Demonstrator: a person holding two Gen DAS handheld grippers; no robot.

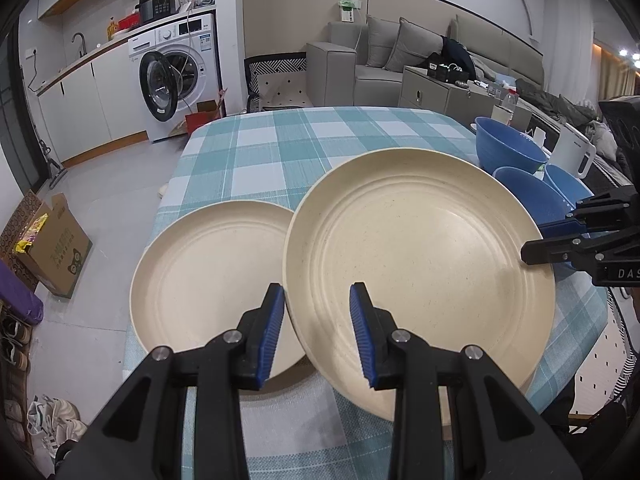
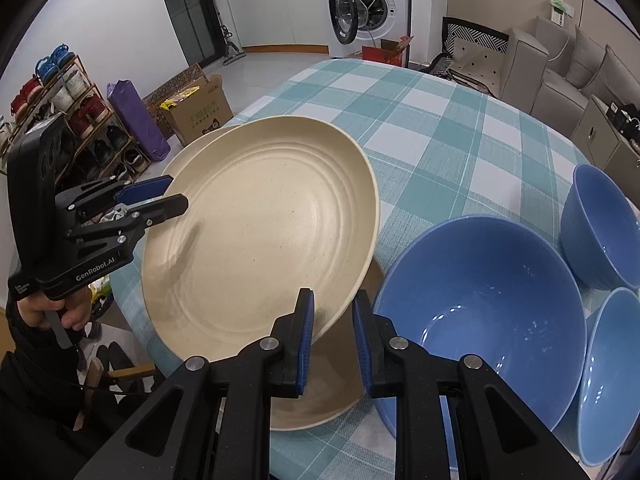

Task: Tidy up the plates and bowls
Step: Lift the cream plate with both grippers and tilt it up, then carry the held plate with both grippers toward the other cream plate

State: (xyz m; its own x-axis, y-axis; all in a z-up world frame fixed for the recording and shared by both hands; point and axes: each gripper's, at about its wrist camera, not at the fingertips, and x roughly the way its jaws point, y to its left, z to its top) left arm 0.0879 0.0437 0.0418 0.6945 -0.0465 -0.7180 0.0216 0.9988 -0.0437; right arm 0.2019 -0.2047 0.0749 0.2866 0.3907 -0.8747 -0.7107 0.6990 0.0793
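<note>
Large round cream speckled plate (image 1: pixel 420 276) with concentric ridges, tilted above teal-and-white checked woven tablecloth (image 1: pixel 280 140). Left gripper (image 1: pixel 318 334) and right gripper (image 2: pixel 332 342) each pinch its rim, jaws nearly closed. Second cream plate (image 1: pixel 208 276) lies flat beside it. Glossy blue bowls (image 2: pixel 480 320) nearby. Left gripper reads "GenRobot.AI".
</note>
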